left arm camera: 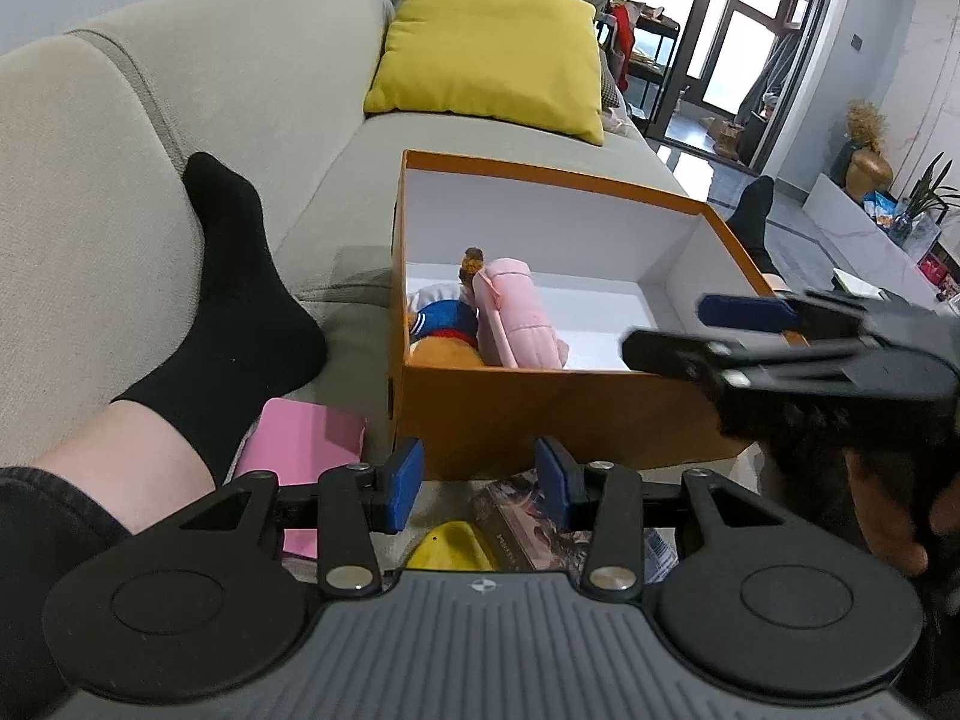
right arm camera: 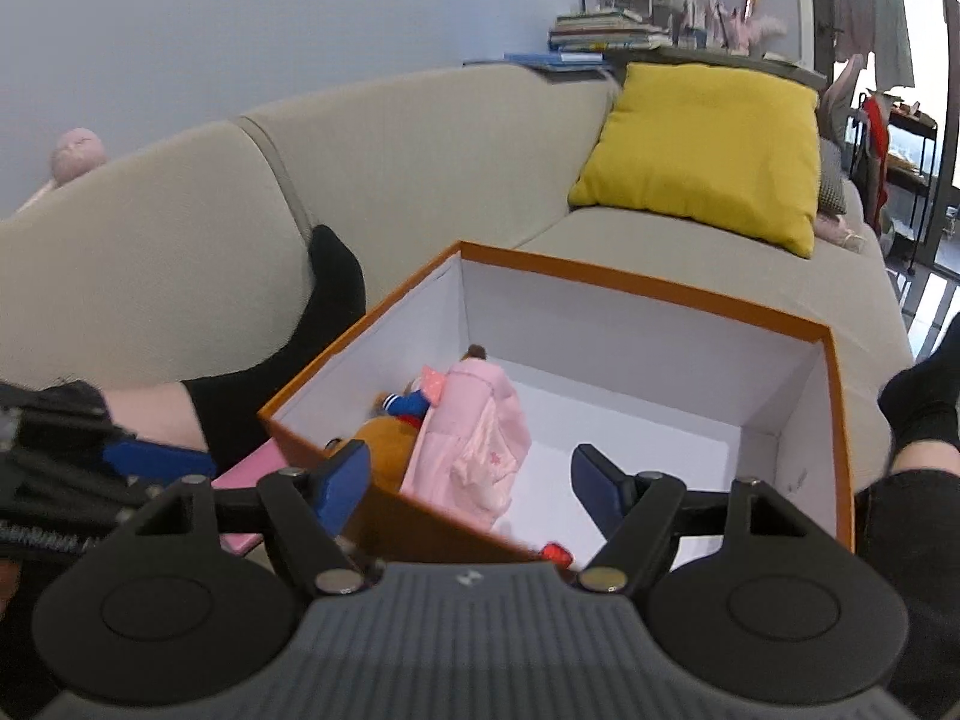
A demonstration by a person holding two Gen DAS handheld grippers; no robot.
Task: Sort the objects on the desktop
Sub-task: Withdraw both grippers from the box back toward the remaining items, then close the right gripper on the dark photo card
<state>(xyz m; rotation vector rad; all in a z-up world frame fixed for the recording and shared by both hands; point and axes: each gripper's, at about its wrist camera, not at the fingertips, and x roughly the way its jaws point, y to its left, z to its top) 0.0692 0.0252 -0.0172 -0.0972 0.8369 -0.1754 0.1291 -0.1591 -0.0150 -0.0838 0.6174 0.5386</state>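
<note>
- Where the beige sofa serves as the work surface, an orange box with a white interior sits open-topped on the seat cushion; every place below is given relative to this box
- pink padded garment: inside the box, against its left wall, lying on the white floor
- brown plush toy with blue collar: inside the box, wedged between the garment and the left wall; partly hidden
- small red item: inside the box at its near wall; too little shows to identify
- pink flat item: outside the box, on the sofa just beside its near left corner
- yellow object and printed packet: outside, in front of the near wall; both partly covered by the gripper
- left gripper: low before the near wall, outside the box; jaws apart, nothing between the blue pads
- right gripper: above the near rim, reaching over the interior; jaws wide apart, nothing gripped
- yellow cushion: beyond the box, against the sofa back
- person's black-socked feet: one left of the box, one right
</note>
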